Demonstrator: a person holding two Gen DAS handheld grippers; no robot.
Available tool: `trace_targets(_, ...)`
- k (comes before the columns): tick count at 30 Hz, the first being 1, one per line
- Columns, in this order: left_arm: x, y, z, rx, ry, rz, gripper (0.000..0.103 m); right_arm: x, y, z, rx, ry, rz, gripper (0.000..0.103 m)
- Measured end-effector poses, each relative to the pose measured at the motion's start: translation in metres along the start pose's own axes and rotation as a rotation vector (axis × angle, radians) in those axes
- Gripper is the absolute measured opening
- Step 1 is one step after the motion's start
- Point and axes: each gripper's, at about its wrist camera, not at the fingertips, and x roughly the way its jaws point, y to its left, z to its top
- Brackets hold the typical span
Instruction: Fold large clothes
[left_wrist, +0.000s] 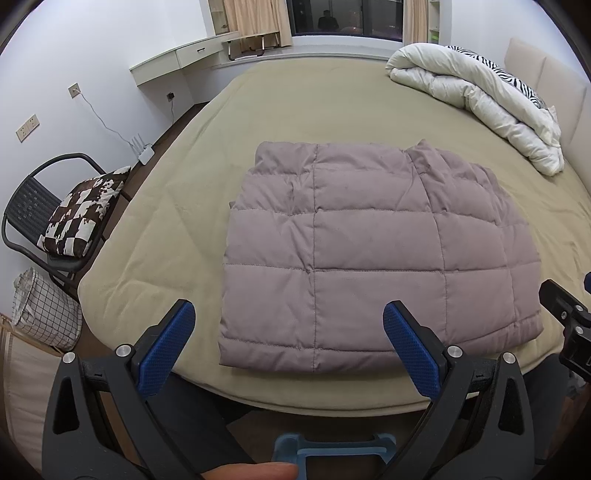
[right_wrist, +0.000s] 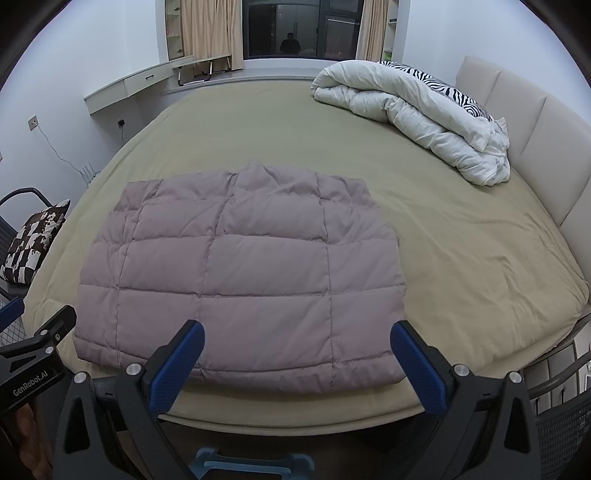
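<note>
A mauve quilted down jacket (left_wrist: 369, 251) lies folded into a flat rectangle near the front edge of the bed (left_wrist: 295, 107); it also shows in the right wrist view (right_wrist: 240, 273). My left gripper (left_wrist: 290, 321) is open and empty, held just in front of and above the jacket's near edge. My right gripper (right_wrist: 297, 339) is open and empty, over the jacket's near right part. The right gripper's body shows at the right edge of the left wrist view (left_wrist: 569, 317). The left gripper's body shows at the left edge of the right wrist view (right_wrist: 33, 350).
A white duvet (left_wrist: 480, 96) with a zebra-print pillow is bunched at the headboard (right_wrist: 524, 122). Left of the bed stand a black chair (left_wrist: 33, 206) with a patterned cushion (left_wrist: 85, 210) and a checked laundry basket (left_wrist: 44, 310). A desk shelf (left_wrist: 177, 55) and a window are at the far wall.
</note>
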Motion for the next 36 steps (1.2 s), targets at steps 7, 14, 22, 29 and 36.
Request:
trace_targets(7, 0.0035, 0.0023, -0.0002, 0.006, 0.006, -0.002, 0.103, 0.0007, 0.0013, -0.0004, 0.001, 0.001, -0.003, 0.103)
trace_targets(14, 0.0054, 0.0033, -0.0009, 0.009, 0.011, -0.007, 0.103, 0.0026, 0.0017, -0.0010, 0.000, 0.003, 0.000, 0.103)
trace_targets(22, 0.0068, 0.0036, -0.0019, 0.012, 0.015, -0.010, 0.103, 0.0028, 0.0035, -0.0019, 0.001, 0.002, -0.001, 0.103)
trace_targets(29, 0.0066, 0.0037, -0.0021, 0.011, 0.014, -0.009, 0.103, 0.0020, 0.0037, -0.0020, -0.001, 0.002, -0.001, 0.103)
trace_targets(36, 0.0065, 0.0041, -0.0019, 0.012, 0.014, -0.012, 0.103, 0.0031, 0.0054, -0.0031, -0.003, 0.000, 0.000, 0.103)
